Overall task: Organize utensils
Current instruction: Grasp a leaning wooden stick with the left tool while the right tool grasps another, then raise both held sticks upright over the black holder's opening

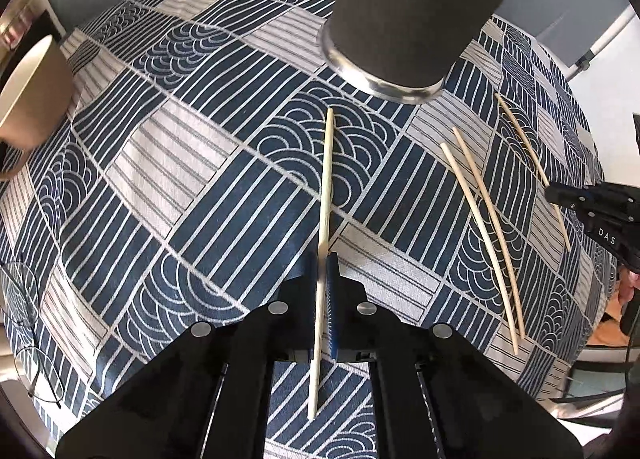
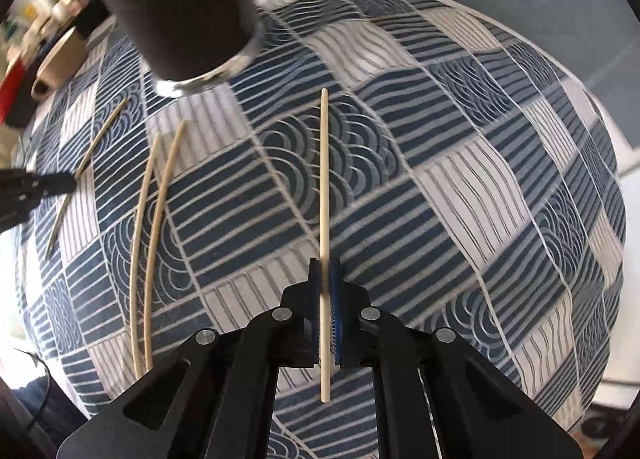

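My left gripper (image 1: pixel 325 259) is shut on a pale wooden chopstick (image 1: pixel 326 183) that points away toward a tall dark grey cylinder holder (image 1: pixel 416 11) with a metal base rim. My right gripper (image 2: pixel 325 263) is shut on another chopstick (image 2: pixel 324 179), held above the blue patterned tablecloth (image 2: pixel 440 159). Three more chopsticks lie on the cloth: a pair side by side (image 1: pixel 484 227) and a single one (image 1: pixel 528 155). In the right wrist view the pair (image 2: pixel 154 219) and the single one (image 2: pixel 86 167) lie left of my gripper, below the holder (image 2: pixel 176 3). The other gripper shows at each view's edge (image 1: pixel 596 207) (image 2: pixel 36 183).
A beige cup (image 1: pixel 32 91) stands at the table's far left edge; it also shows in the right wrist view (image 2: pixel 60 55) beside a red object (image 2: pixel 12 87). Thin-framed eyeglasses (image 1: pixel 28 319) lie near the left edge. The round table's rim (image 2: pixel 500 7) curves behind.
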A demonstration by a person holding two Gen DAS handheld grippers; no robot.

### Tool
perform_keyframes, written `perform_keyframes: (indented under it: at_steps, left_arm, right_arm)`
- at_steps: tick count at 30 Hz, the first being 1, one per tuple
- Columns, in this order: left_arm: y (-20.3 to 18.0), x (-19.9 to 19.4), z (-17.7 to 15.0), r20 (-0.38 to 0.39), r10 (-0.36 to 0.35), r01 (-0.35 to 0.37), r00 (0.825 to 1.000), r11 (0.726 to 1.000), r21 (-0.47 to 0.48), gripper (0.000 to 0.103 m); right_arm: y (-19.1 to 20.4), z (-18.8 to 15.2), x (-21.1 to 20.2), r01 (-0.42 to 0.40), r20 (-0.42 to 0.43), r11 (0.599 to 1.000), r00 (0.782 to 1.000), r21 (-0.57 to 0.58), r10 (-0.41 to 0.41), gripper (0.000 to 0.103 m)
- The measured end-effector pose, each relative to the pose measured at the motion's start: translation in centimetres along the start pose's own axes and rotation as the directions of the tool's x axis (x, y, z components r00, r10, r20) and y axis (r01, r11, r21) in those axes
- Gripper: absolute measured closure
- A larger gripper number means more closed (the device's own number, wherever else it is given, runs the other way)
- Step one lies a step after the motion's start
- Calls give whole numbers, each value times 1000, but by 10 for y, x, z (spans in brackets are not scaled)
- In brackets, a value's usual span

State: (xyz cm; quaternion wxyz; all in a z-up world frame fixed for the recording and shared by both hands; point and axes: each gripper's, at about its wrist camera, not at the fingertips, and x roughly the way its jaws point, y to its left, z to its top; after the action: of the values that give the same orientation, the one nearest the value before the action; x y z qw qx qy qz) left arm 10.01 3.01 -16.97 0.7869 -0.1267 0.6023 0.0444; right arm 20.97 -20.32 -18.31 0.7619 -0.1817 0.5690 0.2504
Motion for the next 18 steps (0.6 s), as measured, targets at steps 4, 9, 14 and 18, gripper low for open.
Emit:
perform_keyframes:
  at_steps: [4,9,14,18]
  left_arm:
    - [6,-3,-2,-15,10,-10,1000,1000,-5,98]
    - [25,-21,6,11,-1,1,1000,999,-46,98]
    - [33,-52,26,84,11,-6,996,998,-60,98]
    - [31,-78,50,151,20,-10,988,998,-63,98]
  right_arm:
    - [-19,-8,-12,-74,37,992,997,100,70,99]
    - [-25,-2,-43,-158,133,973,982,165,137,99]
    - [-21,18,-72,-215,224,963,958,160,176,99]
    - [-15,36,-93,-246,291,959,936,139,198,99]
